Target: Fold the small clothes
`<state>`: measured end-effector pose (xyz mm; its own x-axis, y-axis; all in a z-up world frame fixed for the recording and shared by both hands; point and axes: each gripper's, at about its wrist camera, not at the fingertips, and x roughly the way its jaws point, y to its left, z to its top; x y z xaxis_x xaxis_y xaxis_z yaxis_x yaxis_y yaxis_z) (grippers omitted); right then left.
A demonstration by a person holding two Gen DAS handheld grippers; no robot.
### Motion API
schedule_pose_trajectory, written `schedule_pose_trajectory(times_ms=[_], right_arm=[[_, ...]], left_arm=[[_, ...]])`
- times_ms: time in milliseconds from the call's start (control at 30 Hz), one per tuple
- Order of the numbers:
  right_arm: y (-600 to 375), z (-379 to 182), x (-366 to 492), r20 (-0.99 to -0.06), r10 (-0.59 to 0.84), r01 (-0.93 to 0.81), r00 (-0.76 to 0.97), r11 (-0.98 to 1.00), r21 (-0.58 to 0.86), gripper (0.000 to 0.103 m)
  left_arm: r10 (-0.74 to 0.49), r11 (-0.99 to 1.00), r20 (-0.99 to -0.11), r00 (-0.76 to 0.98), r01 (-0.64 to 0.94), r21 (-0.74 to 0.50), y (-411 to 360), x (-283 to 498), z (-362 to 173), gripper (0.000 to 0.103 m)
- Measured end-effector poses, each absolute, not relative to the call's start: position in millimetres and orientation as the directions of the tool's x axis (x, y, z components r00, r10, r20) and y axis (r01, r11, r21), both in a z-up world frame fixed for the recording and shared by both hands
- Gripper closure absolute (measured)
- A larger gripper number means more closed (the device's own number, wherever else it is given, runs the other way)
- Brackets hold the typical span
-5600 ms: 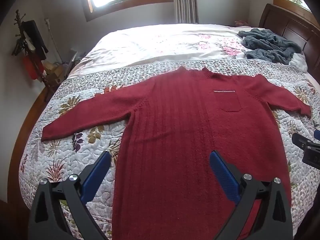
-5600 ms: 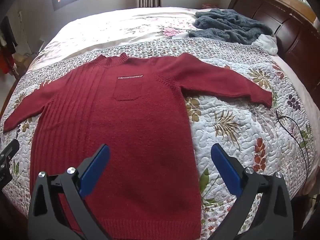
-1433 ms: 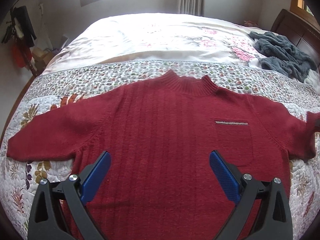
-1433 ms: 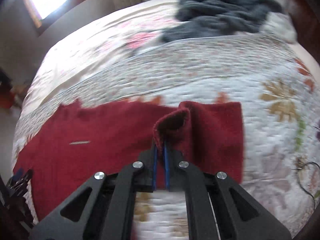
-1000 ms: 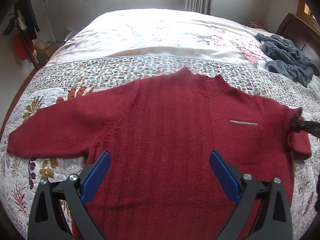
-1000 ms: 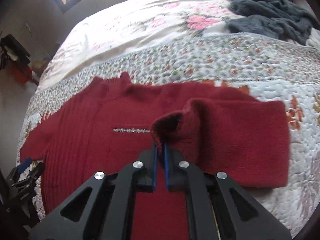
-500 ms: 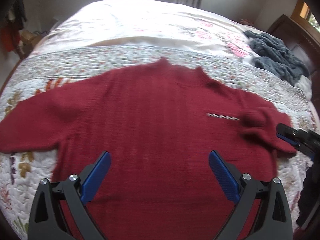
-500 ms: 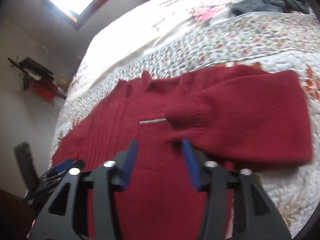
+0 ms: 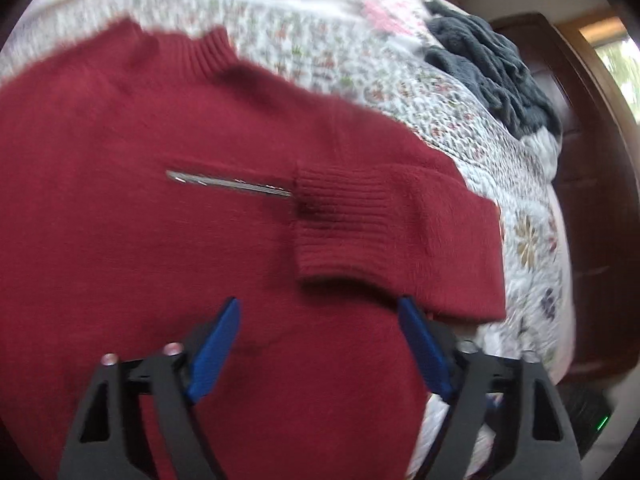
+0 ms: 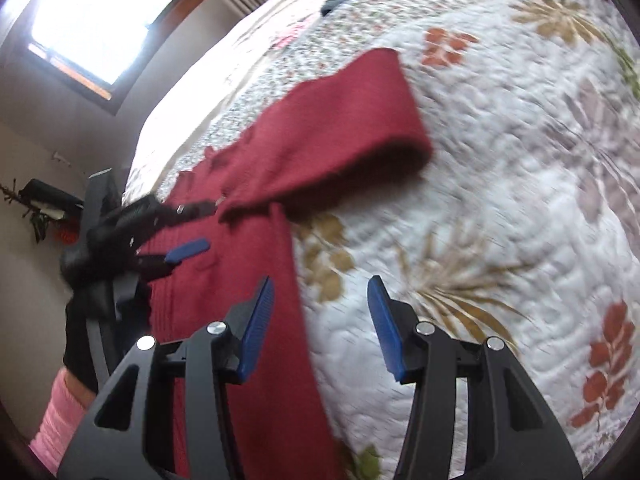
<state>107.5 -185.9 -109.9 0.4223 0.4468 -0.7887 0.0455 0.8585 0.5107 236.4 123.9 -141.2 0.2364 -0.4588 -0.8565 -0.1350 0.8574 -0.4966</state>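
The right hand-held gripper (image 10: pixel 320 300), now spread open and empty, has let go of the red sweater's (image 9: pixel 160 200) cuff (image 9: pixel 340 224), leaving that sleeve folded across the chest on the bed (image 10: pixel 500 200), while the left hand-held gripper (image 9: pixel 320 320) hovers open.

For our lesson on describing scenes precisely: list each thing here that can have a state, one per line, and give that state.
Red sweater: spread flat on the quilt, front up.
Folded sleeve: laid across the chest, cuff by the pocket trim.
Left tongs: open, empty, above the sweater.
Right tongs: open, empty, over the sweater's side edge.
Grey blanket: crumpled in a heap.
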Motion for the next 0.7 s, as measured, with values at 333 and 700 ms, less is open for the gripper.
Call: schedule_pose_trajectory(times_ms=[333, 700], right_arm=[[-215.5, -115.6, 102.6, -0.809, 0.393, 0.096, 0.436, 0.874, 0.476, 0.054], [-196.6, -107.5, 146.7, -0.796, 0.421, 0.087, 0.435, 0.86, 0.503, 0.054]], left_arm=[[-0.484, 0.809, -0.805, 0.343, -0.175, -0.561, 123.5, 244.6, -136.2, 0.088], [-0.363, 0.856, -0.764, 0.534, -0.134, -0.5, 192.9, 216.9, -68.4, 0.094]])
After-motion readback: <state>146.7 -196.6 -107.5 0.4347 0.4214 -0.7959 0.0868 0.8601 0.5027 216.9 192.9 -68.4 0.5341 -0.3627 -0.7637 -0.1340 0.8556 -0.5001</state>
